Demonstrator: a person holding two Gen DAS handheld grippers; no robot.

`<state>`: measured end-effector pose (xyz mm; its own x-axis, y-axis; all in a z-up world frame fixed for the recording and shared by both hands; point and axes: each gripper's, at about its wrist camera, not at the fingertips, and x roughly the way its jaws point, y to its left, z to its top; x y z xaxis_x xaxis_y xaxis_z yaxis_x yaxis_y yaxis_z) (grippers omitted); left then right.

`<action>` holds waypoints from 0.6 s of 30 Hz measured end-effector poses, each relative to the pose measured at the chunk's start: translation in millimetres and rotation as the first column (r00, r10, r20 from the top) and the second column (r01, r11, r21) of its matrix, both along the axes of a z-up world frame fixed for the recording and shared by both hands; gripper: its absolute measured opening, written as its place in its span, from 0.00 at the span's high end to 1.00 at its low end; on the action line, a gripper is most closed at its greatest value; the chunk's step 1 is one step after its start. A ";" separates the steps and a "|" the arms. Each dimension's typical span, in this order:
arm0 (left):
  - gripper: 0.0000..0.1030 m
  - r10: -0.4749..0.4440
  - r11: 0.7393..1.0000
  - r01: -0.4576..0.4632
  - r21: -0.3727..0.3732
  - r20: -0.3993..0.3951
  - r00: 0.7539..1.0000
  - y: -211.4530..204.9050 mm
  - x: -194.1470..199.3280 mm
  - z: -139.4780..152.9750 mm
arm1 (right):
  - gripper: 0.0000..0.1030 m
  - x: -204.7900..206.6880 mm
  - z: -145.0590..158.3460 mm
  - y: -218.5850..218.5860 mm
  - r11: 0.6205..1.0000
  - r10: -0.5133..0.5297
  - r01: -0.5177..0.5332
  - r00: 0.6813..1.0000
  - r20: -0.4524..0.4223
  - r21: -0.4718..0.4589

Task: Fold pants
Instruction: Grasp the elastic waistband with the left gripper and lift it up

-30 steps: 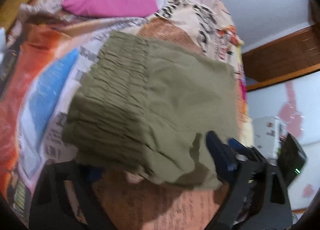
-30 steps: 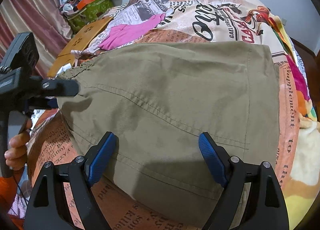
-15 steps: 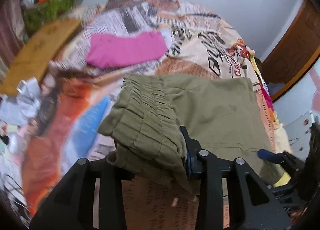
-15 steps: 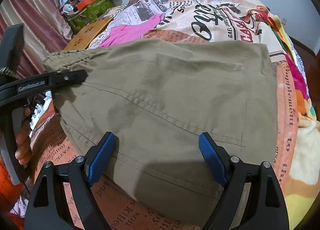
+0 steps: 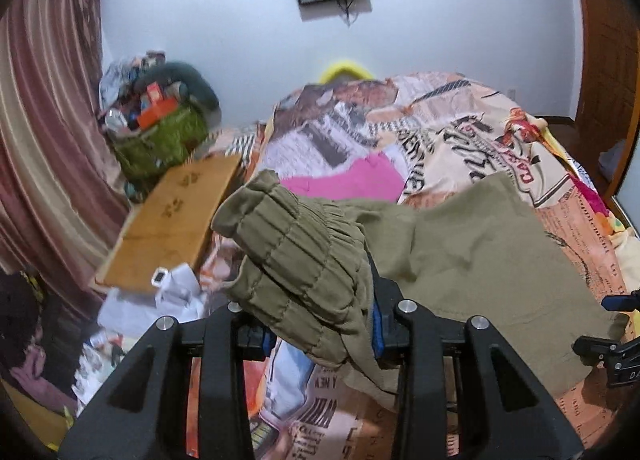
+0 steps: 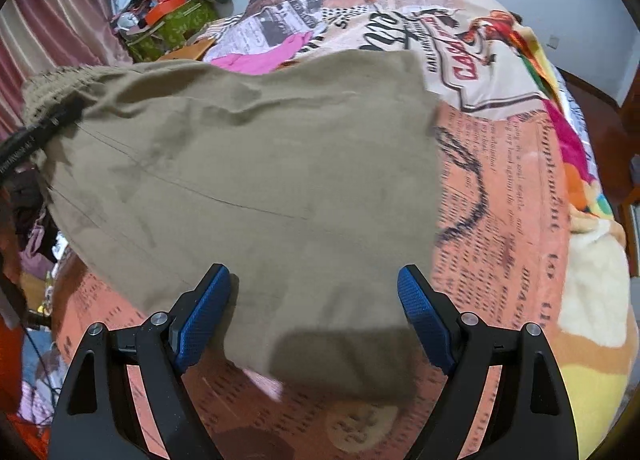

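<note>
Pants (image 5: 304, 260) waistband pinched in left claw (image 5: 320, 336); only right view shows right claw (image 6: 316, 316) spread wide

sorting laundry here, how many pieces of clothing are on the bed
2. The olive pants lie on the near part of the bed, their waistband clamped in the left gripper. A pink garment lies flat behind them. Others may be hidden.

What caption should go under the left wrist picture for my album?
Left gripper clamps the gathered waistband of the olive pants, lifting it above the newspaper-print bedspread.
</note>
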<state>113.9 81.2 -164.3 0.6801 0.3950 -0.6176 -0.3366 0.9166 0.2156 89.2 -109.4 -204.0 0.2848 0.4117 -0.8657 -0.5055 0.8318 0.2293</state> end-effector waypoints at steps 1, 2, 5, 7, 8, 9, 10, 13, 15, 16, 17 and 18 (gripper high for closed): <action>0.65 -0.012 1.000 0.012 0.010 0.008 1.000 -5.1 0.4 3.2 | 0.19 -0.5 -0.4 -3.9 1.000 -0.004 0.004 1.000 -0.007 0.010; 0.65 -0.030 0.999 0.029 0.022 0.019 0.999 -11.1 1.3 7.4 | 0.19 -1.0 -1.9 -7.6 1.000 -0.007 0.007 1.000 -0.017 0.016; 0.67 -0.087 0.995 0.085 0.046 0.048 0.995 -31.7 3.4 20.3 | 0.19 -4.1 -5.2 -12.5 1.000 -0.015 0.015 1.000 -0.018 0.019; 0.69 -0.135 0.990 0.132 0.051 0.062 0.989 -47.7 6.9 28.5 | 0.19 -4.3 -5.4 -14.4 0.999 -0.019 0.019 1.000 -0.020 0.026; 0.70 -0.160 0.986 0.157 0.049 0.066 0.985 -54.7 9.0 31.7 | 0.19 -4.9 -5.4 -14.8 0.999 -0.020 0.020 1.000 -0.021 0.029; 0.71 -0.178 0.983 0.175 0.048 0.069 0.982 -60.8 10.5 33.8 | 0.19 -5.0 -5.7 -15.0 0.999 -0.021 0.022 1.000 -0.020 0.033; 0.71 -0.201 0.979 0.198 0.049 0.072 0.977 -68.4 13.3 36.8 | 0.19 -5.2 -6.0 -15.2 0.999 -0.021 0.022 1.000 -0.019 0.036; 0.72 -0.272 0.962 0.270 0.045 0.069 0.960 -91.0 20.8 42.4 | 0.18 -5.0 -6.7 -16.0 0.999 -0.022 0.023 1.000 -0.019 0.045; 0.72 -0.312 0.950 0.311 0.016 0.061 0.948 -101.3 25.1 44.1 | 0.18 -5.5 -7.2 -16.6 0.998 -0.023 0.024 1.000 -0.019 0.052; 0.72 -0.331 0.943 0.332 -0.004 0.054 0.942 -106.3 28.1 44.4 | 0.18 -5.7 -7.5 -17.1 0.998 -0.024 0.025 1.000 -0.018 0.057; 0.73 -0.355 0.934 0.356 -0.032 0.044 0.934 -111.0 30.6 44.4 | 0.18 -5.9 -7.6 -17.2 0.998 -0.025 0.026 1.000 -0.019 0.059; 0.73 -0.373 0.926 0.374 -0.058 0.035 0.927 -114.8 34.1 43.3 | 0.18 -5.8 -7.7 -17.7 0.998 -0.026 0.027 0.999 -0.019 0.063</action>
<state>147.9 -33.6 -121.0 0.7853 0.0710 -0.6150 0.0284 0.9882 0.1504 83.4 -127.2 -211.7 0.2804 0.4580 -0.8436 -0.4788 0.8284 0.2906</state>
